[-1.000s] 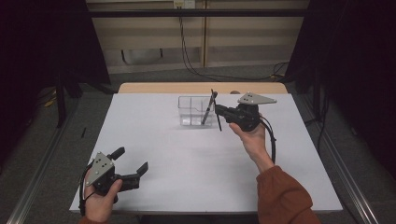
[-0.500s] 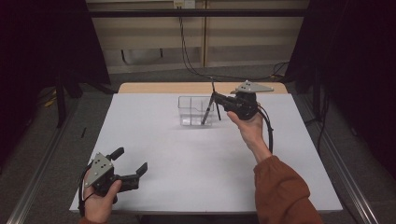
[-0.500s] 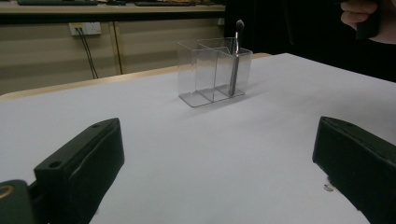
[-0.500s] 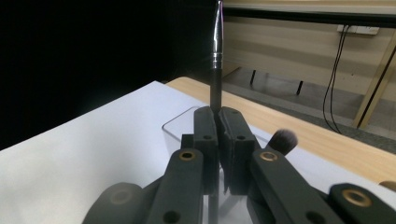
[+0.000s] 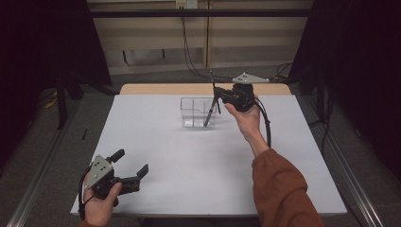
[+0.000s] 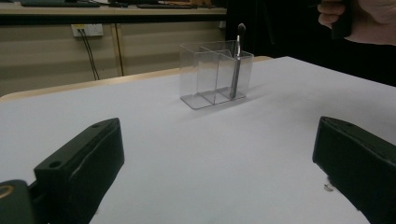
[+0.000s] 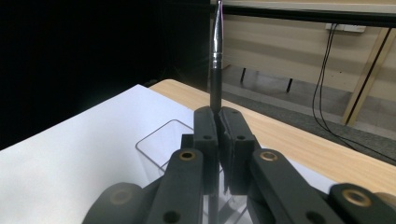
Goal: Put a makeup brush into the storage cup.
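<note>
A clear plastic organizer (image 5: 191, 116) with compartments stands at the far middle of the white table (image 5: 198, 165). One dark brush (image 5: 208, 116) leans inside it, bristles up, and stands out clearly in the left gripper view as the brush (image 6: 236, 65) in the organizer (image 6: 205, 74). My right gripper (image 5: 218, 96) hovers at the organizer's far right corner, shut on a second thin brush (image 5: 212, 79) that points upward. In the right gripper view that held brush (image 7: 215, 70) rises from the closed jaws (image 7: 218, 116) above the organizer's rim (image 7: 156, 140). My left gripper (image 5: 131, 161) rests open near the front left.
A wooden strip (image 5: 156, 89) runs along the table's far edge. Behind it are a wall and hanging cables (image 5: 189, 52). In the left gripper view the person's right hand (image 6: 369, 21) sits at the top right. Dark curtains flank both sides.
My right gripper has carried the held brush away from me and slightly upward, to the organizer's far right corner. The left gripper has stayed put.
</note>
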`<state>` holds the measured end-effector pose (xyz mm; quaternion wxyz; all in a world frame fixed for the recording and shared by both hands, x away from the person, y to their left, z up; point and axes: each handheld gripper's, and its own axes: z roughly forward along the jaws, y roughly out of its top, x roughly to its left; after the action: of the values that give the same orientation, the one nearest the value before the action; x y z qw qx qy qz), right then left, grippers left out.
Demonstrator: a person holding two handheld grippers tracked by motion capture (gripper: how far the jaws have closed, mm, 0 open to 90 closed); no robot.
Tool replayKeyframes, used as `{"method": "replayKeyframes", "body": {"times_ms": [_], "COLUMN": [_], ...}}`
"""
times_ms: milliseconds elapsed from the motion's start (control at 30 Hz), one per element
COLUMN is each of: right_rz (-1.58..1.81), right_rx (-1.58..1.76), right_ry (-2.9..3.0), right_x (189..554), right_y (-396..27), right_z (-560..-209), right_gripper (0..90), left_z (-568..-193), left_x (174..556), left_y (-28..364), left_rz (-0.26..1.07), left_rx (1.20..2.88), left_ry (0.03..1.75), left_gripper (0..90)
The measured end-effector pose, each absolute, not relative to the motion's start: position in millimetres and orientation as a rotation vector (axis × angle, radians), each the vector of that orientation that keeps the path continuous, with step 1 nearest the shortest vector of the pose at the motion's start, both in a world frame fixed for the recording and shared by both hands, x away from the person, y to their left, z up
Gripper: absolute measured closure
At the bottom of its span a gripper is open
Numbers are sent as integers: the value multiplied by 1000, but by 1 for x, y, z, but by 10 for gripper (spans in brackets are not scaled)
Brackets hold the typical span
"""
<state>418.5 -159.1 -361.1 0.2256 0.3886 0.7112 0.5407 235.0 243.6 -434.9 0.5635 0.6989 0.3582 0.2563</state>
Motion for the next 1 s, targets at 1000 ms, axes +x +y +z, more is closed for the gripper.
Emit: {"method": "replayKeyframes", "body": {"times_ms": [1000], "right_rz": [1472], "right_rx": [1096], "right_ry": [1947], "right_x": [450], "right_y": [-145], "right_z": [-375], "right_gripper": [862], "left_z": [-433], "left_x": [233], "left_y": [247], "left_rz": [602], "left_rx": [1629], "left_ry": [841], "left_gripper": [21]}}
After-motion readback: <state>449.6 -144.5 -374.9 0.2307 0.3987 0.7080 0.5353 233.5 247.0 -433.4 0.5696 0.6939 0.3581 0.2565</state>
